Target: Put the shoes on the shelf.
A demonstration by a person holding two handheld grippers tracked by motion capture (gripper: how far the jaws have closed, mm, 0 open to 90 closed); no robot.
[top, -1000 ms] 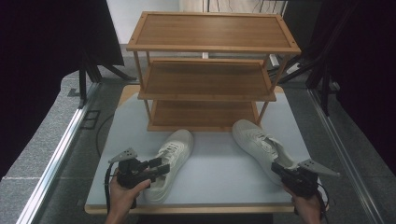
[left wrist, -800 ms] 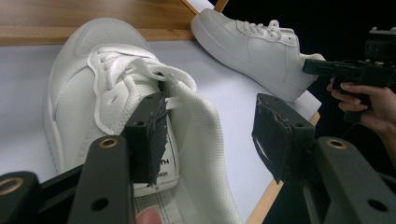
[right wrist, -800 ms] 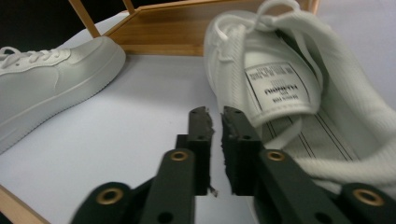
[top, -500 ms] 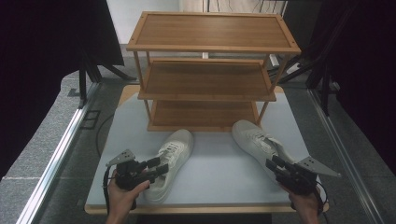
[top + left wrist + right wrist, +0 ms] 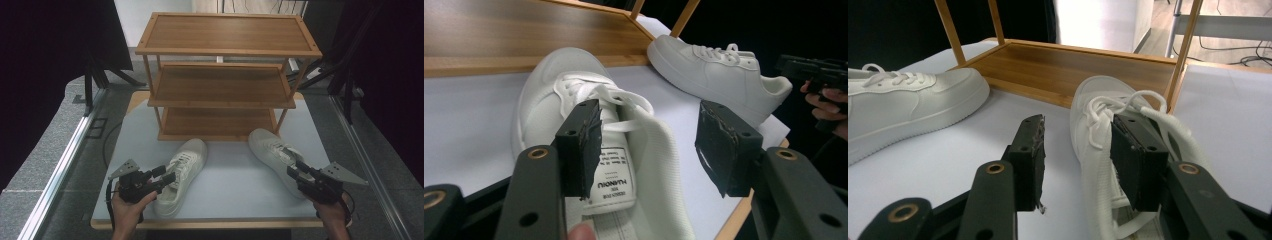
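Note:
Two white lace-up sneakers lie on the white table in front of a wooden rack. The left sneaker [image 5: 184, 167] [image 5: 554, 95] points toward the rack; my left gripper [image 5: 169, 176] [image 5: 651, 145] is open at its heel end, jaws straddling the collar's side wall beside the tongue label. The right sneaker [image 5: 275, 152] [image 5: 1093, 100] has my right gripper [image 5: 294, 171] [image 5: 1083, 160] open at its heel end, one jaw over the laces and the other outside the side wall. Neither pair of jaws has closed on the fabric.
A three-shelf wooden rack [image 5: 225, 85] stands at the back of the table [image 5: 230, 170], with bare shelves; its bottom shelf [image 5: 1073, 70] sits just beyond the toes. The table's front edge [image 5: 210, 222] runs close under both hands. Dark stands and floor surround the table.
My right gripper has edged forward and left onto the right sneaker's heel end. The left gripper has barely shifted at its sneaker.

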